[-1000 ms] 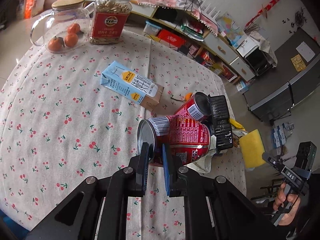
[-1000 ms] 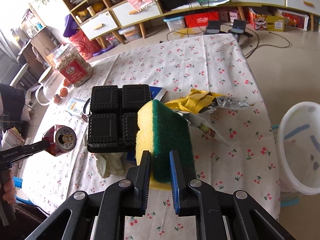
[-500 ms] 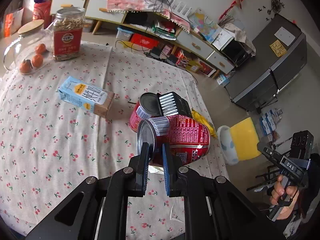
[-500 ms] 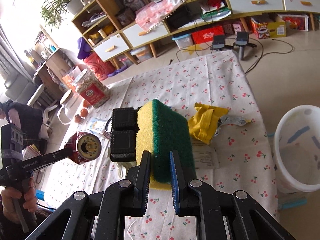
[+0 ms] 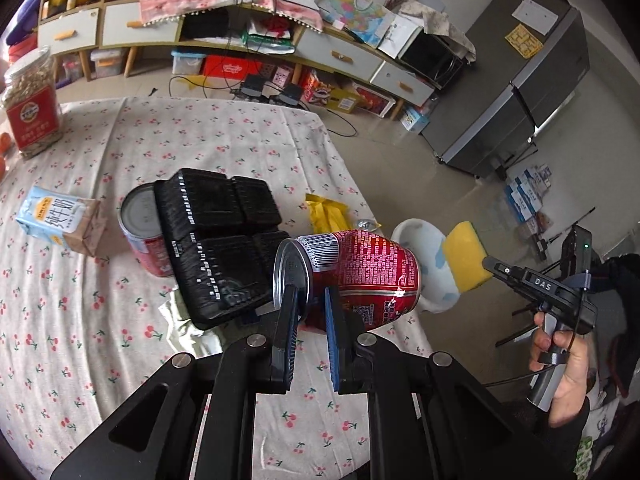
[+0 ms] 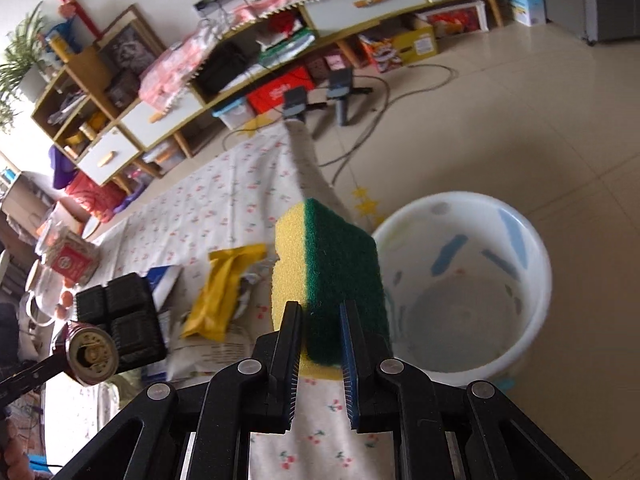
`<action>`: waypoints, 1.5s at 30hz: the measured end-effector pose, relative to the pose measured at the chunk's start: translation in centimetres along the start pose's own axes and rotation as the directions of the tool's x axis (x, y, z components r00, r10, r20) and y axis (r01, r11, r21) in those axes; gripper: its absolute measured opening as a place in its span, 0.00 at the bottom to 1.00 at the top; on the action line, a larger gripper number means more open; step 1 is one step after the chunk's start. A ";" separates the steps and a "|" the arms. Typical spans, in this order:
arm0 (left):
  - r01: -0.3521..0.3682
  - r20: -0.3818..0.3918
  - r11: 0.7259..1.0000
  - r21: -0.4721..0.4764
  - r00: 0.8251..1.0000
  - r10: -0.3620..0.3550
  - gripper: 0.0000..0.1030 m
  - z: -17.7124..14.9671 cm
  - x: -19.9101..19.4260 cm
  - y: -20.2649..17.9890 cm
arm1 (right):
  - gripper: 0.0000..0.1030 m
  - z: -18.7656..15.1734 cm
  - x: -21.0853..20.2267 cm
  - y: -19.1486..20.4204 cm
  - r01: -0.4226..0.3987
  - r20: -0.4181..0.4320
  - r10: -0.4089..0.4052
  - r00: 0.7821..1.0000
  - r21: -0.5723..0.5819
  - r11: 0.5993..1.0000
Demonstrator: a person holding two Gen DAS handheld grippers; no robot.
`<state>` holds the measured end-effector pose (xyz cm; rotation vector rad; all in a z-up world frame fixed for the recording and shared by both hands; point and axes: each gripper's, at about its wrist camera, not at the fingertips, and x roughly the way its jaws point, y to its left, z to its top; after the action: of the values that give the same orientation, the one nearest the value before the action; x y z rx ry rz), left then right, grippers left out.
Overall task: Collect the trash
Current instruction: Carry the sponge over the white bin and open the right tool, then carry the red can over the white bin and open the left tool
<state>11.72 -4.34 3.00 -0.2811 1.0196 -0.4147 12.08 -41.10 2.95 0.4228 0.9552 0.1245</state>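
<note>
Pictured above the edge of a cherry-print surface (image 5: 224,132): left gripper (image 5: 312,308), jaws pinching the rim of a red can (image 5: 360,276) held on its side in the air; right gripper (image 6: 320,320), jaws clamped on a yellow-and-green sponge (image 6: 332,276), held just beside a white bin (image 6: 460,280) standing on the floor. Left lying on the cloth: black tray (image 5: 220,240), second red can (image 5: 140,232), milk carton (image 5: 60,216), yellow wrapper (image 5: 326,212), seemingly with crumpled foil beside it. Seen far left: labelled jar (image 5: 30,104).
</note>
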 end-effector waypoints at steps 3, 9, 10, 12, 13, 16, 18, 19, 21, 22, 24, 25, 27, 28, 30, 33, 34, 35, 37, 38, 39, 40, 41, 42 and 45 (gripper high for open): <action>0.001 -0.020 1.000 0.021 1.000 -0.001 0.13 0.3 1.5 -1.5 | 0.17 0.5 1.6 -2.1 0.035 -0.034 -0.034 0.999 0.034 0.999; 0.006 -0.059 0.997 0.077 0.998 -0.001 0.13 0.8 4.7 -5.3 | 0.38 0.5 2.8 -5.9 0.077 -0.090 -0.066 0.994 0.126 0.989; 0.007 -0.065 0.996 0.090 0.998 -0.001 0.13 0.8 5.3 -6.0 | 0.39 0.4 2.5 -6.3 0.081 -0.089 -0.069 0.994 0.129 0.988; 0.008 -0.077 0.993 0.115 0.997 0.001 0.13 1.0 6.7 -7.5 | 0.40 0.2 1.7 -7.0 0.098 -0.086 -0.087 0.993 0.129 0.987; 0.011 -0.083 0.992 0.127 0.997 0.000 0.13 1.0 7.4 -8.1 | 0.41 0.0 1.2 -7.4 0.110 -0.081 -0.100 0.992 0.131 0.985; 0.016 -0.101 0.987 0.159 0.995 0.000 0.13 1.0 9.8 -10.1 | 0.45 -0.8 -0.4 -8.7 0.166 -0.064 -0.158 0.985 0.132 0.977; 0.013 -0.110 0.983 0.181 0.994 0.007 0.13 0.9 11.3 -11.4 | 0.47 -1.5 -1.4 -9.6 0.186 -0.057 -0.179 0.982 0.139 0.973; 0.010 -0.114 0.982 0.188 0.993 0.012 0.13 1.0 12.1 -12.0 | 0.48 -1.8 -2.0 -10.2 0.189 -0.053 -0.183 0.982 0.147 0.971; 0.009 -0.127 0.981 0.195 0.992 0.017 0.13 1.1 13.5 -13.0 | 0.51 -2.3 -3.1 -11.1 0.198 -0.041 -0.193 0.980 0.164 0.966; 0.009 -0.133 0.980 0.199 0.991 0.018 0.13 1.2 14.2 -13.5 | 0.53 -2.6 -3.6 -11.5 0.205 -0.036 -0.202 0.979 0.171 0.964; 0.007 -0.143 0.978 0.209 0.989 0.023 0.13 1.3 15.5 -14.6 | 0.53 -3.0 -4.5 -12.3 0.223 -0.025 -0.222 0.975 0.180 0.958; 0.007 -0.148 0.977 0.215 0.989 0.026 0.13 1.4 16.1 -15.1 | 0.53 -3.2 -4.7 -12.5 0.233 -0.023 -0.232 0.972 0.182 0.955; 0.004 -0.153 0.975 0.221 0.988 0.031 0.13 1.6 17.2 -16.1 | 0.54 -3.5 -5.2 -13.1 0.246 -0.021 -0.247 0.969 0.189 0.951; 0.002 -0.154 0.975 0.224 0.988 0.033 0.13 1.8 17.9 -16.7 | 0.54 -3.6 -5.3 -13.3 0.248 -0.022 -0.249 0.968 0.195 0.949; 0.011 -0.145 0.974 0.228 0.989 0.022 0.13 2.1 19.0 -17.8 | 0.54 -3.8 -5.5 -13.9 0.247 -0.023 -0.247 0.969 0.210 0.946; 0.034 -0.126 0.969 0.243 0.992 -0.003 0.16 2.7 20.4 -19.1 | 0.54 -3.7 -5.7 -14.2 0.244 -0.018 -0.247 0.969 0.222 0.944; 0.010 -0.129 0.971 0.237 0.991 0.022 0.27 2.9 20.7 -19.2 | 0.54 -3.7 -5.7 -14.2 0.242 -0.015 -0.245 0.969 0.225 0.944; 0.007 -0.129 0.975 0.224 0.991 0.023 0.49 3.0 20.8 -19.3 | 0.54 -3.8 -5.8 -14.2 0.238 -0.012 -0.242 0.970 0.228 0.944; -0.002 -0.101 0.979 0.206 0.995 0.024 0.69 3.3 20.2 -19.0 | 0.54 -3.8 -5.9 -14.1 0.231 -0.007 -0.236 0.972 0.230 0.945; -0.015 -0.084 0.977 0.211 0.996 0.033 0.70 3.3 19.8 -18.9 | 0.54 -3.8 -5.9 -14.0 0.229 -0.004 -0.235 0.972 0.230 0.946; -0.026 -0.077 0.975 0.220 0.996 0.044 0.70 3.3 19.4 -18.7 | 0.54 -3.7 -5.9 -13.9 0.229 -0.003 -0.234 0.972 0.226 0.947; -0.037 -0.075 0.973 0.226 0.996 0.055 0.72 3.4 19.2 -18.5 | 0.54 -3.6 -5.9 -13.8 0.230 -0.001 -0.236 0.972 0.223 0.947; -0.047 -0.073 0.973 0.227 0.995 0.065 0.74 3.4 18.9 -18.1 | 0.54 -3.6 -5.8 -13.6 0.231 0.000 -0.237 0.971 0.219 0.948; -0.054 -0.070 0.973 0.225 0.995 0.071 0.76 3.4 18.5 -17.7 | 0.54 -3.5 -5.7 -13.5 0.233 0.000 -0.239 0.971 0.214 0.949; -0.076 -0.058 0.975 0.211 0.994 0.090 0.81 3.3 17.3 -16.1 | 0.54 -3.3 -5.6 -13.1 0.231 0.000 -0.236 0.972 0.207 0.951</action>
<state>19.21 -26.48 -1.85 -0.0365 1.0408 -0.4540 5.09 -53.63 0.27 0.4966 0.9903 -0.1968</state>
